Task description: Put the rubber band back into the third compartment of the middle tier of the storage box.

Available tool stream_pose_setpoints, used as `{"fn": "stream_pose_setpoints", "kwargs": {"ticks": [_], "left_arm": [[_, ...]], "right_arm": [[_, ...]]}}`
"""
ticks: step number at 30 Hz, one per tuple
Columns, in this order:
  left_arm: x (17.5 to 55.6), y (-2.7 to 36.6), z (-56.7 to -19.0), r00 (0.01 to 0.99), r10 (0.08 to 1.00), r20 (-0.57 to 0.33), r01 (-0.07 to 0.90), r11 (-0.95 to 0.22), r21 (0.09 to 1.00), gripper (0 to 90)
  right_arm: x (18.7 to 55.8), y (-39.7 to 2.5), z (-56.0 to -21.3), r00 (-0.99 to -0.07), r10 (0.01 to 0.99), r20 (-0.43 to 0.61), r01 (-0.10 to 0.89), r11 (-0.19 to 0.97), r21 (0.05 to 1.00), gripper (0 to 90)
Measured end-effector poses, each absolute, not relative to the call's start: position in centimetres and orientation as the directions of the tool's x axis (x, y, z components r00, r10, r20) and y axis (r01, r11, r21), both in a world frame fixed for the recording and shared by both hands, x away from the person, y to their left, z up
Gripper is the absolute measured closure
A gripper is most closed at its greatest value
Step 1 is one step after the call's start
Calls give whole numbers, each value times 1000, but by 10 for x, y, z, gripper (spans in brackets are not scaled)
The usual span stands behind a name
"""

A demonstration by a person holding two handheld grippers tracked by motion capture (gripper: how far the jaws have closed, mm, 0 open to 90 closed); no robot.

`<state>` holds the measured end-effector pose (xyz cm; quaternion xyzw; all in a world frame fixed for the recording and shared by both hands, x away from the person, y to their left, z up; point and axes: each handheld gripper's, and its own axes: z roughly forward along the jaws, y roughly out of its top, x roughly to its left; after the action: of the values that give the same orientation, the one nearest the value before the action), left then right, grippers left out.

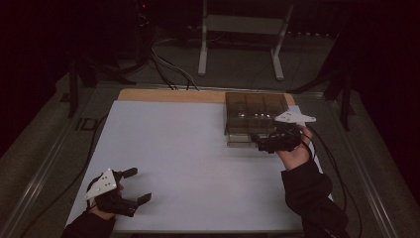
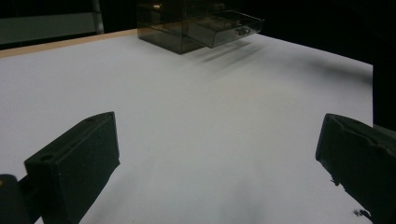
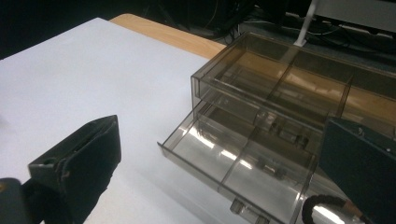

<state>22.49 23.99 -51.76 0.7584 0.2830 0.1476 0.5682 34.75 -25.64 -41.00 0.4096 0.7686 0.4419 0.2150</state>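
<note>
Fingers [image 3: 74, 158] flank drawer [image 3: 233, 158], pulled toward person.

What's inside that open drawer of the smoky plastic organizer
The pulled-out drawer has dividers forming compartments. A few small items, too blurred to name, lie in its rear ones; the front ones look empty. The right gripper covers its right end, and the organizer overhangs the back.

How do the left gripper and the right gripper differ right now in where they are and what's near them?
The left gripper sits at the near left of the white table over bare surface, while the right gripper is at the far right beside the smoky clear drawer box. The left gripper faces nothing close; the right gripper faces the pulled-out drawer. Both are open and hold nothing.
</note>
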Motion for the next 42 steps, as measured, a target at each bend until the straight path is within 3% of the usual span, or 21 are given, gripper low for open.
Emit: {"fn": "stream_pose_setpoints", "kwargs": {"ticks": [42], "left_arm": [[225,240,-518,798,595,-100,264,-194,945,3]], "right_arm": [[292,-299,-510,-576,811,104,495,245,834,0]]}}
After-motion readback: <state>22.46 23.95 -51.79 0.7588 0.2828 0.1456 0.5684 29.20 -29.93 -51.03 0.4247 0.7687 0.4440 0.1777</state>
